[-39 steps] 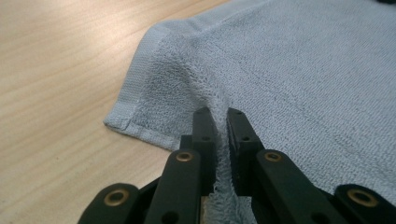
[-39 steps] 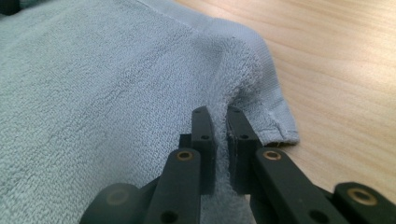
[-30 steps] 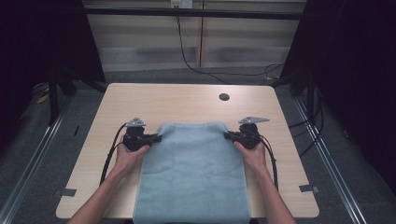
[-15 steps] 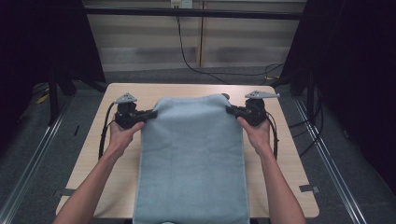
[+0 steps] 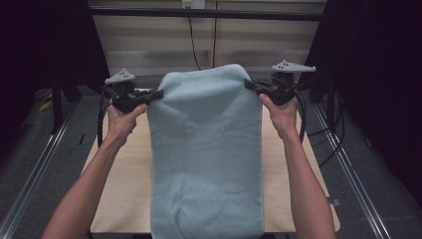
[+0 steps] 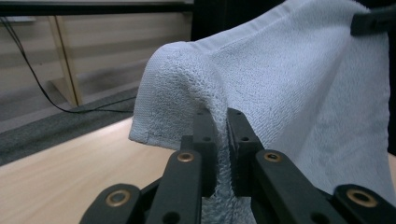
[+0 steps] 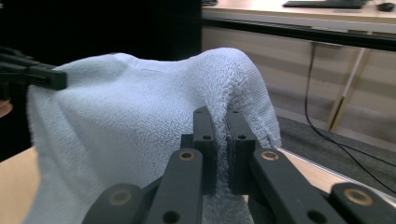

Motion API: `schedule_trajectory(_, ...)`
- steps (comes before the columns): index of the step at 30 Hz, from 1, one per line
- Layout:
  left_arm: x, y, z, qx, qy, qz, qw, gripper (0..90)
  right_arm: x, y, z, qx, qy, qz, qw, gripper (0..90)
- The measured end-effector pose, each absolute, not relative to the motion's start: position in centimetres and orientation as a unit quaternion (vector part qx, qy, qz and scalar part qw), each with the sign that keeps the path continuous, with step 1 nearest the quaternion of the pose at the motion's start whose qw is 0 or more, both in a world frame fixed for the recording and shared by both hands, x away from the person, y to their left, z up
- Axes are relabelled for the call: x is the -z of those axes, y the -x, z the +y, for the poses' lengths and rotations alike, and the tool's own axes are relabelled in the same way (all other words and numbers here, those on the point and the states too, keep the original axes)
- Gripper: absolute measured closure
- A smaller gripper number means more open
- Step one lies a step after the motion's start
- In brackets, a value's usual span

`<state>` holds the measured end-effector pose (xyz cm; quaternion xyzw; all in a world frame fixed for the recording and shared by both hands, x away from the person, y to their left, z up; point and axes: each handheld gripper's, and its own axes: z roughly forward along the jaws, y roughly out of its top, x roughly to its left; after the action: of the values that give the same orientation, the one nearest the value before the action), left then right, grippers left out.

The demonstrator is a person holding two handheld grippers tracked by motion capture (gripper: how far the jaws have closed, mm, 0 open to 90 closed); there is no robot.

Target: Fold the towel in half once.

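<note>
A pale blue towel [image 5: 206, 149] hangs lifted above the wooden table [image 5: 119, 189], stretched between both hands and trailing down toward the near edge. My left gripper [image 5: 159, 93] is shut on the towel's upper left corner; its pads pinch the terry cloth [image 6: 187, 84] in the left gripper view, my left gripper [image 6: 222, 116] clamped tight. My right gripper [image 5: 247, 83] is shut on the upper right corner. In the right gripper view the towel [image 7: 130, 121] drapes over my right gripper [image 7: 220, 116], and the other gripper's jaw tip [image 7: 46, 77] shows at the far corner.
A black cable [image 5: 191, 40] hangs down the wooden panel behind the table. Metal rails [image 5: 40, 164] run along the floor on both sides. Dark curtains stand at left and right.
Both hands have risen with the towel's far corners. The towel went from lying flat on the table to hanging upright between the two grippers.
</note>
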<state>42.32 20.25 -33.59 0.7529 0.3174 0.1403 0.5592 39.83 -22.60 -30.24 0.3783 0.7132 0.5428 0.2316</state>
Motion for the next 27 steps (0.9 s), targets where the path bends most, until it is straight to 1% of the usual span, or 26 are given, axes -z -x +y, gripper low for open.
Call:
schedule_trajectory(1,33.7,-41.7,20.4,-0.137,-0.756,0.314,0.558,84.0,30.7,-38.4,-22.8,-0.545,-0.370,0.719,0.221,85.1)
schedule_trajectory(2,33.8,-41.0,20.5,-0.134,-0.758,0.310,0.558,84.0,30.7,-38.4,-22.8,-0.545,-0.370,0.719,0.221,85.1)
schedule_trajectory(4,33.6,-39.5,20.5,-0.130,-0.759,0.300,0.562,84.0,31.2,-36.9,-23.1,-0.548,-0.367,0.721,0.213,85.1)
schedule_trajectory(5,33.6,-38.6,20.5,-0.127,-0.759,0.293,0.568,84.0,31.7,-35.3,-23.4,-0.551,-0.365,0.720,0.209,85.0)
schedule_trajectory(7,33.6,-36.6,20.6,-0.122,-0.761,0.280,0.572,84.0,32.0,-34.7,-23.5,-0.552,-0.364,0.721,0.206,85.0)
schedule_trajectory(10,34.7,-34.0,21.1,-0.102,-0.765,0.274,0.574,83.9,33.4,-31.7,-23.9,-0.550,-0.361,0.729,0.191,85.0)
schedule_trajectory(15,38.4,-29.8,20.9,-0.071,-0.790,0.282,0.540,83.9,37.0,-27.3,-23.7,-0.521,-0.358,0.758,0.160,85.0)
schedule_trajectory(17,40.0,-28.4,20.8,-0.059,-0.801,0.281,0.525,83.9,38.7,-25.7,-23.4,-0.506,-0.365,0.769,0.140,85.0)
schedule_trajectory(20,42.9,-26.1,21.0,-0.027,-0.816,0.290,0.500,83.9,41.4,-23.3,-23.0,-0.490,-0.371,0.781,0.112,84.9)
schedule_trajectory(21,43.5,-25.5,21.2,-0.012,-0.814,0.296,0.499,83.8,42.3,-22.5,-22.9,-0.484,-0.373,0.785,0.102,85.0)
schedule_trajectory(23,44.6,-24.5,21.4,-0.004,-0.816,0.292,0.500,83.9,43.6,-21.3,-22.7,-0.468,-0.377,0.794,0.095,84.9)
schedule_trajectory(24,45.2,-24.3,21.3,-0.002,-0.824,0.291,0.486,83.9,44.3,-20.6,-22.7,-0.459,-0.378,0.799,0.094,84.9)
schedule_trajectory(27,47.8,-24.1,21.0,0.009,-0.843,0.306,0.442,83.8,45.9,-19.6,-22.8,-0.454,-0.391,0.798,0.063,84.9)
